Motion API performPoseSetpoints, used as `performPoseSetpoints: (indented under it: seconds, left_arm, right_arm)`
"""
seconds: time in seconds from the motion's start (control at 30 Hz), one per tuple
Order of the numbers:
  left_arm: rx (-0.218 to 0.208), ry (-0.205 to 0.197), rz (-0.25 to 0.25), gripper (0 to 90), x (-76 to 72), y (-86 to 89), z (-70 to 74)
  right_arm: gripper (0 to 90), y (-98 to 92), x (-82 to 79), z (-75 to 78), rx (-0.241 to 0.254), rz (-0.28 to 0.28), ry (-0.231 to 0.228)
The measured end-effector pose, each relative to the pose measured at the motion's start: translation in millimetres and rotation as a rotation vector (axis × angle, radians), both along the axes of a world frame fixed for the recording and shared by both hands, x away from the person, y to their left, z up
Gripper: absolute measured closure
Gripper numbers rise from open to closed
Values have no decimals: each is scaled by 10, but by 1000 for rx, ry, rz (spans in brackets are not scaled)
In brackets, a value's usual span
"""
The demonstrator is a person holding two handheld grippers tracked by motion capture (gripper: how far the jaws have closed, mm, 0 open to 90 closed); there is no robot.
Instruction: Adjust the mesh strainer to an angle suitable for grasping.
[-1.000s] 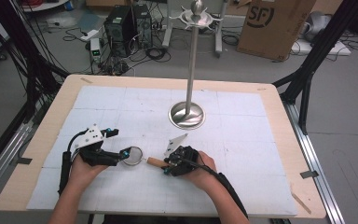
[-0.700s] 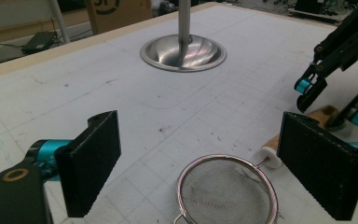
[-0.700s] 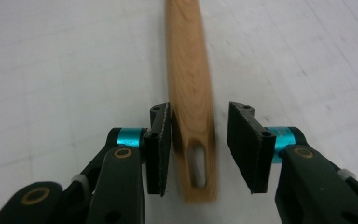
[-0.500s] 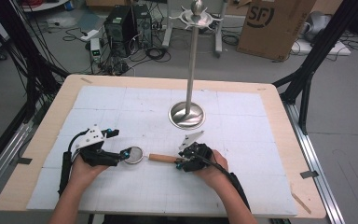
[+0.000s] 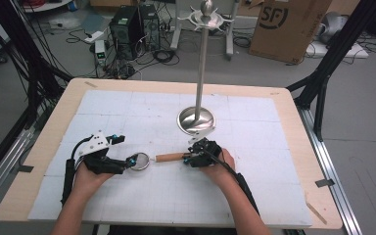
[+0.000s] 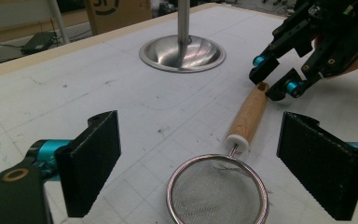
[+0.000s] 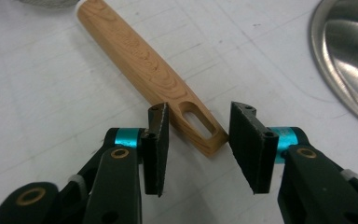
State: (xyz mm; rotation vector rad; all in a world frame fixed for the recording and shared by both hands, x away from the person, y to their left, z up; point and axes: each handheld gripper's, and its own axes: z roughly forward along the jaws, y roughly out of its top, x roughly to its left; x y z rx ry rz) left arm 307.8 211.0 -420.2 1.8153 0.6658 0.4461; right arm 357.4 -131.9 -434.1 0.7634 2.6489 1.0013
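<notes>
Strainer (image 5: 140, 161) lies flat on worktop (image 5: 284, 196), mesh bowl empty. Left gripper (image 6: 214, 163) released, jaws wide either side of the bowl. Right gripper (image 7: 198, 149) has just been opening; slotted end of wooden handle (image 7: 140, 65) sits between its jaws, pads clear. Metal stand (image 5: 196, 119) base beyond.

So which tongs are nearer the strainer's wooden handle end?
Right. The right tongs stand open around the slotted end of the wooden handle; their jaws have just been opening. The left tongs flank the mesh bowl.
</notes>
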Motion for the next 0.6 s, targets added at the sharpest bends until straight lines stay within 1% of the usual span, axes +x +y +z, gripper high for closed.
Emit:
performPoseSetpoints:
  seconds: [0.03,0.13,0.17,0.23,0.3,0.4,0.47,0.5,0.6]
  left_arm:
    - [-1,0,1,141,-1,1,0]
    - [-1,0,2,141,1,1,-1]
    - [0,1,1,141,1,1,-1]
    - [0,3,-1,141,2,-2,-6]
    - [6,5,-1,141,2,-4,-8]
    - [5,7,-7,141,-5,-15,-6]
    - [5,4,-7,141,-7,-24,-8]
    - [1,7,-9,141,-7,-30,-11]
    - [8,7,-12,141,-5,-36,-15]
  right_arm:
    - [566,6,20,-1,-4,-7,-2]
    - [549,8,42,-2,10,-18,14]
    - [536,-1,37,6,8,-19,21]
    - [513,-34,21,33,20,-26,36]
    - [498,-85,-5,75,23,-30,34]
    - [479,-170,-73,137,29,-32,5]
    - [462,-239,-132,183,34,-41,-1]
    - [455,-276,-159,209,41,-44,-11]
    - [439,-399,-243,289,69,-55,-36]
